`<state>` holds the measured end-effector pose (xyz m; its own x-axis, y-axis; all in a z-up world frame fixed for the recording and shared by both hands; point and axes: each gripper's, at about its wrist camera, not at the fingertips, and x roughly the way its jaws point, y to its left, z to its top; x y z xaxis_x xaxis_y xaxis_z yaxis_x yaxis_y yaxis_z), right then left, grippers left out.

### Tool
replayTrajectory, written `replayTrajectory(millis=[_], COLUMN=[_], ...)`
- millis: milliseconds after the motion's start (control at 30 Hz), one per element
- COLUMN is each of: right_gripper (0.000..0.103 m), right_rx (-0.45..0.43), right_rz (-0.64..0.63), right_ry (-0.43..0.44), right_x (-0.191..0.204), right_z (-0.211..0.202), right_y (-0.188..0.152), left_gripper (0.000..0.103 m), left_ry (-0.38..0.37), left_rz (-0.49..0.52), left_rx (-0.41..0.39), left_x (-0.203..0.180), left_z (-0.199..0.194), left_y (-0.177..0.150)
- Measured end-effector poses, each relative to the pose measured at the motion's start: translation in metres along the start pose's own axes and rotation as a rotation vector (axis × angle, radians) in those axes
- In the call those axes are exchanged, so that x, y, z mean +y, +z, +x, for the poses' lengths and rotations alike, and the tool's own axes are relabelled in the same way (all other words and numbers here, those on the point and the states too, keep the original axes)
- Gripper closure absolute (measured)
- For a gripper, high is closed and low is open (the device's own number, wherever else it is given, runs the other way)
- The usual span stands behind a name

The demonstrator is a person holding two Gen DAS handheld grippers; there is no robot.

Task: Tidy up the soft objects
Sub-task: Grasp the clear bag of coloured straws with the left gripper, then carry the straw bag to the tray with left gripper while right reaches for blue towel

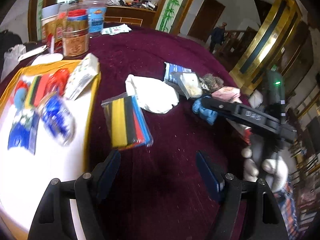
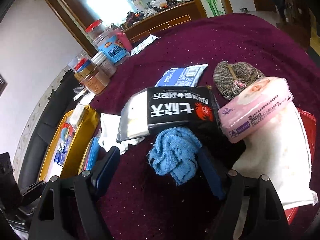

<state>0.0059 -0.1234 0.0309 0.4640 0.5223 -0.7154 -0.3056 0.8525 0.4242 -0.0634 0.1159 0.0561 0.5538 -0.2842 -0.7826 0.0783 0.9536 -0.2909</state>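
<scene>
Maroon tablecloth (image 2: 230, 40) carrying scattered soft things | right gripper (image 2: 160, 160) spreading around blue rag (image 2: 174, 156), not gripping | left gripper (image 1: 158, 166) hovering spread, empty | next: closing on rag, carrying toward yellow tray (image 2: 84, 132) at 9 o'clock

Maroon-clothed table (image 1: 160, 46), blue cloth (image 2: 176, 156), sponge pack (image 1: 128, 120), yellow-rimmed tray (image 1: 94, 100), jars (image 1: 75, 38)

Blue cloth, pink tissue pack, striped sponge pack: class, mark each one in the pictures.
Blue cloth (image 2: 173, 153), right wrist view, middle of the crumpled fabric.
Pink tissue pack (image 2: 258, 108), right wrist view, front face of the wrapper.
Striped sponge pack (image 1: 128, 122), left wrist view, black band at its middle.
</scene>
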Motion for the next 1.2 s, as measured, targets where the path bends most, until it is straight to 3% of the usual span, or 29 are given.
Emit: replayTrajectory(millis=[167, 267, 433, 500, 533, 567, 667, 967, 1200], right_gripper=[0.024, 0.024, 0.024, 0.024, 0.024, 0.024, 0.024, 0.024, 0.024], right_rx=[-0.006, -0.005, 0.003, 0.006, 0.006, 0.004, 0.004, 0.014, 0.006], right_rz=[0.011, -0.005, -0.035, -0.044, -0.046, -0.046, -0.044, -0.058, -0.081], right_ry=[-0.009, -0.020, -0.040, -0.050, -0.053, -0.056, -0.061, -0.097, -0.145], right_x=[-0.002, 0.002, 0.007, 0.009, 0.009, 0.008, 0.007, 0.008, 0.010], right_z=[-0.002, -0.002, 0.002, 0.003, 0.003, 0.003, 0.003, 0.009, 0.016], right_y=[0.000, -0.001, -0.002, -0.003, -0.003, -0.003, -0.002, -0.004, -0.004], left_gripper=[0.023, 0.023, 0.022, 0.024, 0.031, 0.058, 0.067, 0.072, 0.072], left_ry=[0.094, 0.209, 0.282, 0.245, 0.243, 0.243, 0.177, 0.062, 0.048], left_rz=[0.055, 0.059, 0.118, 0.134, 0.141, 0.154, 0.130, 0.096, 0.085], left_rx=[0.066, 0.066, 0.067, 0.059, 0.041, 0.027, 0.016, 0.007, 0.040], left_x=[-0.004, 0.003, -0.001, -0.004, -0.005, -0.007, -0.002, -0.006, -0.011], left_z=[0.036, 0.051, 0.072, 0.074, 0.071, 0.069, 0.058, 0.038, 0.044], left_y=[0.019, 0.029, 0.033, 0.032, 0.031, 0.030, 0.029, 0.017, 0.005])
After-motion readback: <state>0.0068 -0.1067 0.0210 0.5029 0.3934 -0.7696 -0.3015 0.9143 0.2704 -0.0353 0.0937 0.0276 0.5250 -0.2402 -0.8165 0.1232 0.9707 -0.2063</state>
